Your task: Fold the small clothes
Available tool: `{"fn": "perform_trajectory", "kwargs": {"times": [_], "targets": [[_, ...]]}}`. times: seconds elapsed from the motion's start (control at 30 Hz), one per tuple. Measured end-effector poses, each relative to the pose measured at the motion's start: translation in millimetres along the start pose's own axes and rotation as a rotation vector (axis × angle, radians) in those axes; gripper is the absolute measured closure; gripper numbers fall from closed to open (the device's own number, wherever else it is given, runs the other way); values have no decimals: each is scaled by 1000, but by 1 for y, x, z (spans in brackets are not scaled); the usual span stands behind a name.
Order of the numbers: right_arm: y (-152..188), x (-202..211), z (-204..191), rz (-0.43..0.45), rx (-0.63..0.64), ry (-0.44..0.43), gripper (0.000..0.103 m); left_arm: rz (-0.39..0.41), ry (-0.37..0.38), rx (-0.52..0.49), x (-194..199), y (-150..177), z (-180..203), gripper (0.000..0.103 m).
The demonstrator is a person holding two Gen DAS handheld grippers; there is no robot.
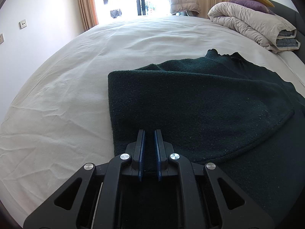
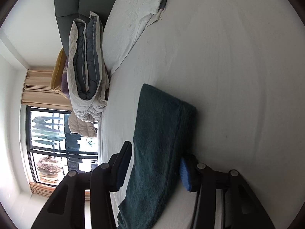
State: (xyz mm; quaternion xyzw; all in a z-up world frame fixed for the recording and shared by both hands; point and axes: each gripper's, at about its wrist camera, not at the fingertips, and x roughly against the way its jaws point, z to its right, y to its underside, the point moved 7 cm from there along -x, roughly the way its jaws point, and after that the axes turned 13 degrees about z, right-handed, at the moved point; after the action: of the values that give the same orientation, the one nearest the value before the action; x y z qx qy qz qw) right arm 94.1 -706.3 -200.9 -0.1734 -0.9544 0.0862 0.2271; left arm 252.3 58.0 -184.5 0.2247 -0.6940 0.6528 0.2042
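Observation:
A dark green knit sweater (image 1: 200, 103) lies partly folded on the white bed sheet (image 1: 66, 99), its collar toward the far right. My left gripper (image 1: 149, 133) is nearly shut, its blue-padded jaws pinching the sweater's near edge. In the right wrist view, which is rolled sideways, the sweater (image 2: 158, 133) shows as a folded panel running between the fingers. My right gripper (image 2: 158, 156) is open wide, one finger on each side of the fabric, not clamping it.
A rolled beige duvet (image 1: 253, 24) with purple and yellow pillows (image 1: 251, 0) sits at the bed's far right corner by the dark headboard; it also shows in the right wrist view (image 2: 87, 72). A bright window with curtains (image 1: 85, 2) is beyond the bed.

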Motion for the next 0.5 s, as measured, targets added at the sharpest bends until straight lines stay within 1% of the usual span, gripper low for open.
{"fn": "perform_trajectory", "kwargs": {"times": [0.07,0.13,0.23,0.33,0.4,0.47,0.5], "targets": [[-4,-6,-4,7,26,6,61,0,0,0,0,0,0,93],[-4,-9,-4,-5,56,22,80,0,0,0,0,0,0,93],[0,-4,-7,-2,103,32,92,1,1,3,0,0,0,93],[15,3,-27,1,196,34,92,2,7,11,0,0,-1,93],[35,9,-53,-8,278,9,92,4,12,20,1,1,-2,93],[67,16,-92,-30,406,-42,92,4,18,30,1,1,-3,93],[89,20,-115,-56,475,-78,92,5,21,34,1,0,-3,93]]}}
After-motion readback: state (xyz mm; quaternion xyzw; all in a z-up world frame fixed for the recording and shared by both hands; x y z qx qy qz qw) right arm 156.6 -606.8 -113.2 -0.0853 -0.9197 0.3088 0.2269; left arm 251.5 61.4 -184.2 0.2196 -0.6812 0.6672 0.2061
